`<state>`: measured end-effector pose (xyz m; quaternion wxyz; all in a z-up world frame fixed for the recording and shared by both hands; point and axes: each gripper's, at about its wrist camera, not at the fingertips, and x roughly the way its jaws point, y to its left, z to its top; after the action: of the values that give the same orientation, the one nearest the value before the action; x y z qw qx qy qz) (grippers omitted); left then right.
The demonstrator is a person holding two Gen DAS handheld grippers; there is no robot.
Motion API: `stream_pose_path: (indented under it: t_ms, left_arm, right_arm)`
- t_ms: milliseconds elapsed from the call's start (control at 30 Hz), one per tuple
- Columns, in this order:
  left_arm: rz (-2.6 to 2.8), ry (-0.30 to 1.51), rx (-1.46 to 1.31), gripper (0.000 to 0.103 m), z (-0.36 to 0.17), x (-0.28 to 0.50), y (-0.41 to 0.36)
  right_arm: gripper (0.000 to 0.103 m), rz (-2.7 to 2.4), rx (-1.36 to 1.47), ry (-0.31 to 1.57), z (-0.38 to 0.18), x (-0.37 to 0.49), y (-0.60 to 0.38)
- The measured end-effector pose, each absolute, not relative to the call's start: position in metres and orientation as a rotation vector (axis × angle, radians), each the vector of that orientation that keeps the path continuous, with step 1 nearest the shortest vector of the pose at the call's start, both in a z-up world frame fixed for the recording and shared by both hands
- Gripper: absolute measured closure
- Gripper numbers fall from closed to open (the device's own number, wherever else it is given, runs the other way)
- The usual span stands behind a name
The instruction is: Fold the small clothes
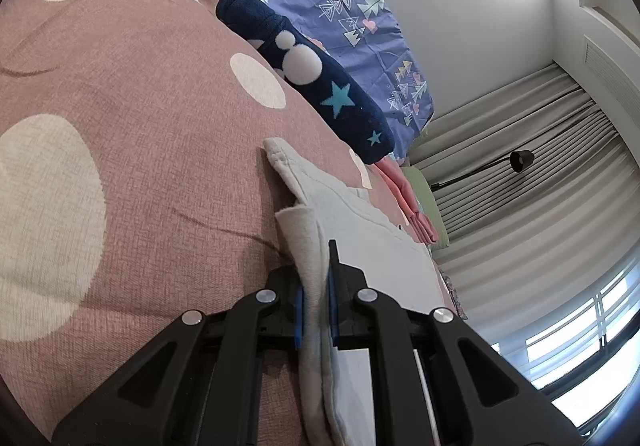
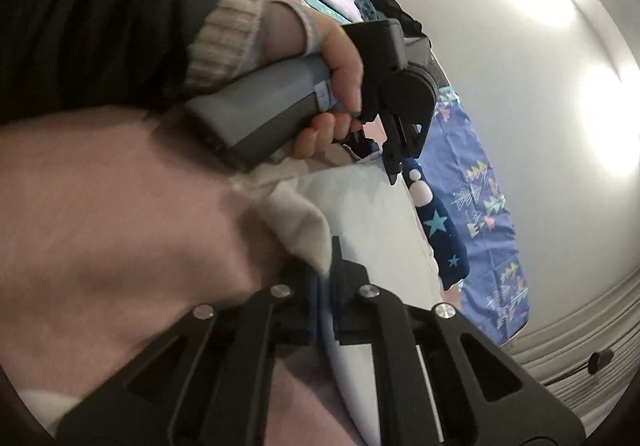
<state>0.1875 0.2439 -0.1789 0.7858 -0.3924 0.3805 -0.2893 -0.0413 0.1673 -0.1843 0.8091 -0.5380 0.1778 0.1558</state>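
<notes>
A small white garment (image 1: pixel 360 246) with a cream fleecy inside lies on the pink bedspread (image 1: pixel 140 126) with white spots. My left gripper (image 1: pixel 316 286) is shut on its near edge, the cloth pinched between the blue pads. In the right wrist view my right gripper (image 2: pixel 326 278) is shut on another edge of the same garment (image 2: pixel 368 222). The left gripper also shows in the right wrist view (image 2: pixel 390 162), held by a hand, at the garment's far side.
A folded navy garment (image 1: pixel 312 70) with white dots and stars lies beyond the white one, also in the right wrist view (image 2: pixel 436 226). A folded pink piece (image 1: pixel 404 198) lies past it. A blue patterned sheet (image 1: pixel 340 6), grey curtains and a black lamp (image 1: pixel 520 160) stand behind.
</notes>
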Motion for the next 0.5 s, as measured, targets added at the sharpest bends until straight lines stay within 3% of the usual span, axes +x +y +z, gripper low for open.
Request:
stream_pose_path:
  t_ms: [167, 300, 333, 367, 500]
  left_arm:
    - [-0.64, 0.822, -0.862, 0.093, -0.181, 0.189, 0.245]
    - [-0.646, 0.826, -0.87, 0.093, -0.182, 0.19, 0.247]
    - [-0.646, 0.827, -0.87, 0.093, -0.182, 0.19, 0.247]
    - [-0.646, 0.828, -0.869, 0.093, -0.182, 0.19, 0.247]
    - [-0.645, 0.82, -0.854, 0.095, -0.179, 0.191, 0.245]
  right_arm:
    - [0.096, 0.316, -1.155, 0.349, -0.183, -0.04, 0.181]
    - [0.087, 0.323, -1.136, 0.32, -0.179, -0.048, 0.192]
    - [0.087, 0.33, -1.133, 0.314, -0.179, -0.05, 0.194]
    - [0.097, 0.359, -1.123, 0.334, -0.178, -0.049, 0.196]
    - [0.099, 0.413, -1.026, 0.412, -0.167, -0.041, 0.193]
